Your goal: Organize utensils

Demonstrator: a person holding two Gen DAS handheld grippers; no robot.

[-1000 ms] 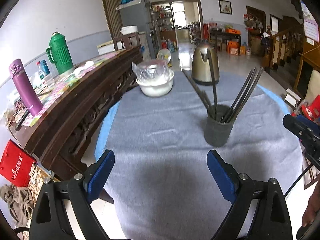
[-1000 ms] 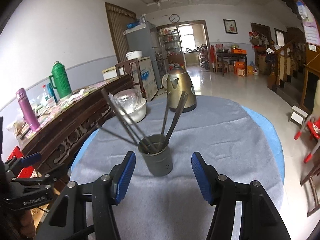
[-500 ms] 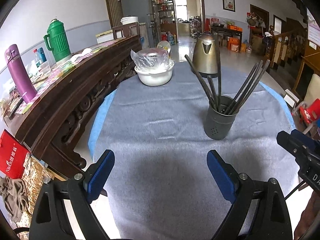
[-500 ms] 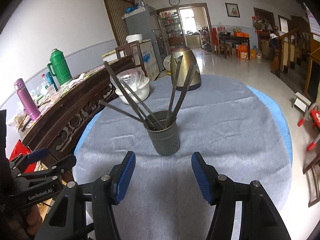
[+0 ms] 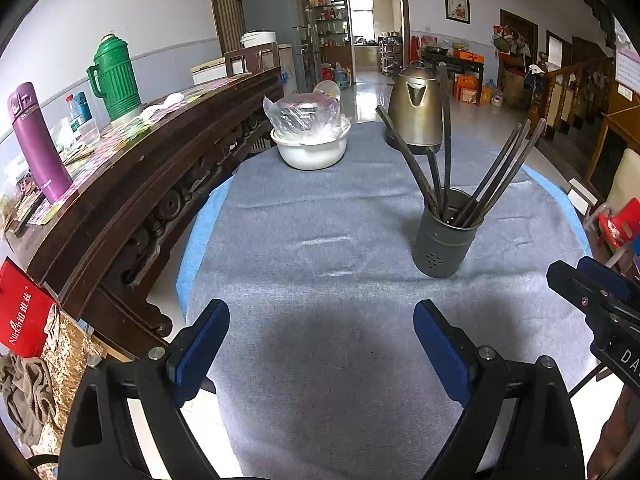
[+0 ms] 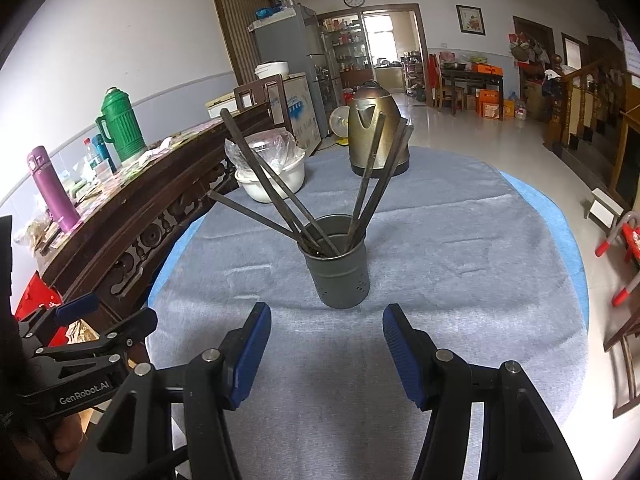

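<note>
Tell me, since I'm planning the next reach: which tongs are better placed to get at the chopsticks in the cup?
Probably the right tongs. They are open, and the cup stands straight ahead of them. The left tongs, also open, face bare tablecloth, with the cup off to their right.

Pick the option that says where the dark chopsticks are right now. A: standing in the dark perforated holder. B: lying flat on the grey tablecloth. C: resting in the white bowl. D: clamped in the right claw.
A: the chopsticks lean fanned out inside the holder, in front of the open, empty right claw.
</note>
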